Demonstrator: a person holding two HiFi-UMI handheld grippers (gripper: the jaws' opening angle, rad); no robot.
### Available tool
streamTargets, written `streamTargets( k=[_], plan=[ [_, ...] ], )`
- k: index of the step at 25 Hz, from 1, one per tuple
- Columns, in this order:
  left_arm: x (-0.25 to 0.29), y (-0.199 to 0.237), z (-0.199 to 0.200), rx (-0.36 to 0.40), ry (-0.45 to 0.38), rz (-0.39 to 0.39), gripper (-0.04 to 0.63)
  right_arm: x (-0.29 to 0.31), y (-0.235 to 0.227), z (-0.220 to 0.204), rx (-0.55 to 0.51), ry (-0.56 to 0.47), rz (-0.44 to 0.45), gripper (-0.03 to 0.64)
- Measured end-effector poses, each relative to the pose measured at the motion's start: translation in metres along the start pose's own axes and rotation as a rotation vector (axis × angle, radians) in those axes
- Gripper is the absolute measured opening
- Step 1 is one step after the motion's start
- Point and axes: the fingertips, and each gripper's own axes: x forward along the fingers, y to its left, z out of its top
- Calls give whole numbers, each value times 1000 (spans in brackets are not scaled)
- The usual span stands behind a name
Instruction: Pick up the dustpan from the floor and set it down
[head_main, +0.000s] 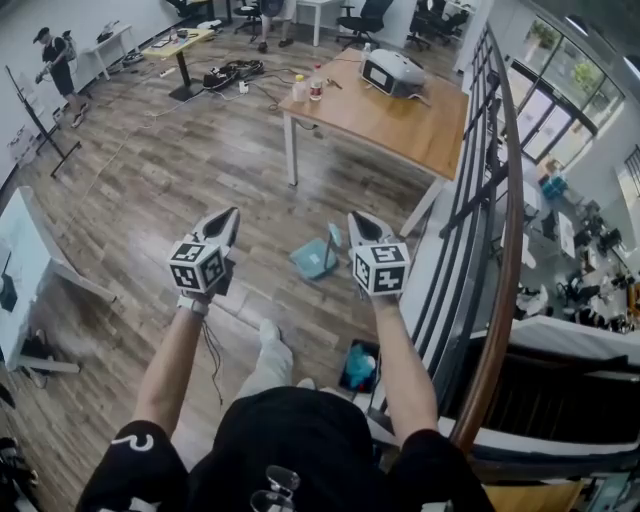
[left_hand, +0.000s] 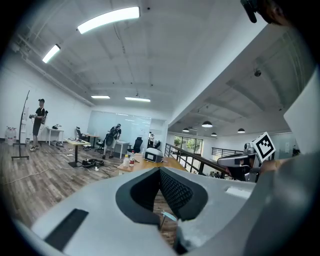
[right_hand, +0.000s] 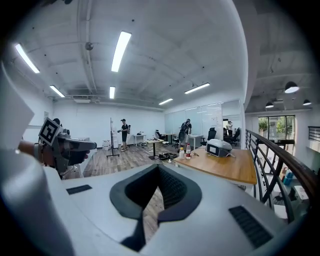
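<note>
Dustpan (head_main: 313, 260): teal plastic, a flat, roughly square pan with a short handle of the same colour rising at its upper right corner.
Dustpan's place: lying on the wooden floor (head_main: 150, 180) in the middle of the head view, below the near edge of the table (head_main: 425, 135), untouched by either tool.
Dustpan and grippers: in the head view it shows between the two, closer to the right one, and lower down on the floor than both.
Left gripper (head_main: 231, 213): held out ahead at the centre left of the head view, nearly level; in its own view the jaw tips meet, with nothing between them.
Right gripper (head_main: 356, 216): held out at the centre right, tilted slightly down; jaws closed tip to tip and empty.
Marker cubes: one sits on the back of each gripper, black and white squares facing the head camera.
Table: light wood on white legs, upper centre right of the head view, carrying a white and grey machine (head_main: 393, 72) and two bottles (head_main: 308, 87) at its left end.
Railing (head_main: 497, 210): dark, with a wooden top rail, running down the right side of the head view.
Person (head_main: 55, 58): standing at the upper left, far across the room.
</note>
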Motion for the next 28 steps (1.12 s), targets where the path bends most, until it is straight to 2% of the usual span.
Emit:
streamTargets(
  k=[9,15,28],
  plan=[
    [60,60,-5,-35,26,-6,-2,79,-23,0,10,38,-19,-5],
    [110,110,5,-50,33,-24,-2,141,-33,16,12,46,-38,-5],
    [195,178,29,-43,46,-104,-2,223,-62,36,32,60,-121,-5]
  ],
)
